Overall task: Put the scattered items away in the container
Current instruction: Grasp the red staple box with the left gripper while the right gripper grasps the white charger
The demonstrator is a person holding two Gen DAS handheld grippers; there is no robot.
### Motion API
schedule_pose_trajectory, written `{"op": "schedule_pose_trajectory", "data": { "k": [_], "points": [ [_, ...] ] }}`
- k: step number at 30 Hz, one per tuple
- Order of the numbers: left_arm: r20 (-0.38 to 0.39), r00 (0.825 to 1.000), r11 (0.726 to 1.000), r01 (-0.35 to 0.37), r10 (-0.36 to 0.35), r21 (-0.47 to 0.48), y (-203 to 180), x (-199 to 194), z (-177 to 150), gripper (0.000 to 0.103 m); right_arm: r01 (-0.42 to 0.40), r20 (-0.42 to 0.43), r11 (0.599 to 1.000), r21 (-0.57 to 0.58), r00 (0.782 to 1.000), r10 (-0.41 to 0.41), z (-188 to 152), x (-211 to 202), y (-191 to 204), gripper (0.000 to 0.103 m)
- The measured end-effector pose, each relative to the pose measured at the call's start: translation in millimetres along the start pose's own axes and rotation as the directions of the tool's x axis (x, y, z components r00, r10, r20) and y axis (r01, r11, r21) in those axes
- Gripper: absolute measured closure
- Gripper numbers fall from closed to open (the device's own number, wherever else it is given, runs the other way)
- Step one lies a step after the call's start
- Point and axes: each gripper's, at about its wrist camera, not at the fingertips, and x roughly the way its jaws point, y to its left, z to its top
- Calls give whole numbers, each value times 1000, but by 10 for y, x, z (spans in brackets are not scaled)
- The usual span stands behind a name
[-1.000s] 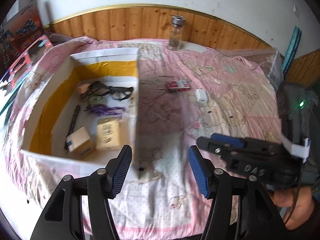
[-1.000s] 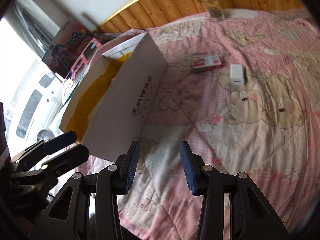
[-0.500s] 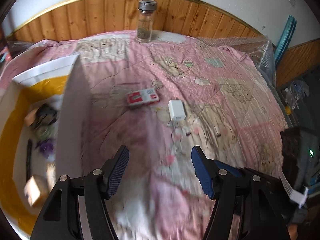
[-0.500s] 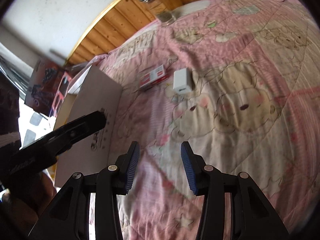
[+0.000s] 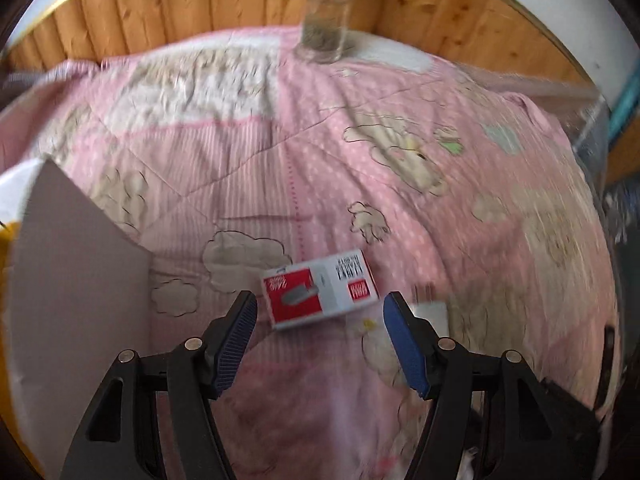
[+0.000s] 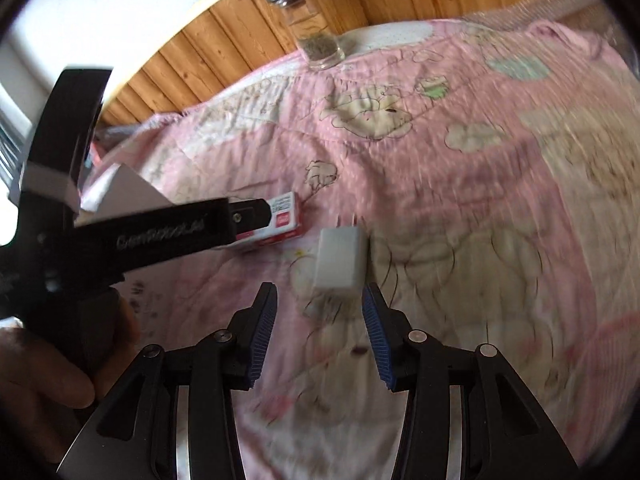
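Observation:
A small red and white box (image 5: 320, 294) lies flat on the pink quilt, just beyond the tips of my open left gripper (image 5: 320, 320). A white charger block (image 6: 340, 262) rests on the quilt between and just ahead of the fingertips of my open right gripper (image 6: 318, 308). In the left wrist view the charger (image 5: 430, 314) peeks out behind the right finger. The white cardboard container (image 5: 72, 272) stands at the left, only its outer wall showing. In the right wrist view the left gripper (image 6: 244, 214) crosses over the red box (image 6: 286, 222).
A glass jar with a metal lid (image 5: 326, 20) stands at the far edge of the quilt (image 5: 360, 152) against the wooden wall panel (image 5: 200, 4). A hand (image 6: 44, 384) holds the left tool at the lower left.
Both grippers have moved forward from beside the container towards the red box and the charger, which now lie at their fingertips. The container's inside has left the view. Both stay open.

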Motion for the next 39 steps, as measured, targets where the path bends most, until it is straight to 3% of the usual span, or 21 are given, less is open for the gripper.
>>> {"op": "schedule_pose_trajectory", "data": {
  "k": [4,5,9,13,15,17,19,22,24,30,36,39],
  "points": [
    [-20,1000,999,16,-17,-50,-3,153,71,35,77,-2,993,-94,997,-77,33,204,65,53],
    [-14,1000,998,20,-21,-52,-14,173,87,29,97,0,988,-123,995,-98,32,258,88,53],
    [-3,1000,1000,-20,20,-24,-20,267,161,26,156,22,966,-208,988,-155,6,402,166,52],
    [-12,1000,998,-21,20,-53,63,325,148,23,214,55,938,-272,977,-207,-35,463,257,51],
    [-29,999,998,-46,45,-37,76,414,119,22,226,62,933,-281,974,-217,-35,466,264,62],
    [-9,998,998,-60,60,-9,50,415,105,21,212,61,936,-280,977,-203,-33,453,254,71],
    [-4,999,999,-43,43,-31,87,396,107,21,207,60,936,-286,978,-198,-35,457,251,71],
    [1,1000,994,14,-14,-107,226,314,103,21,191,55,936,-296,982,-183,-38,433,242,68],
    [34,999,989,16,-11,-150,349,200,85,21,180,64,945,-273,984,-169,-38,393,196,57],
    [86,996,975,42,-23,-217,506,81,105,24,96,51,981,-171,995,-89,11,379,84,56],
    [76,991,992,-105,110,-67,314,54,268,24,10,11,998,-59,1000,-9,84,346,-59,56],
    [71,993,995,-98,99,-27,303,16,353,24,-14,-1,1000,-20,1000,14,104,343,-95,56]
  ]
}}
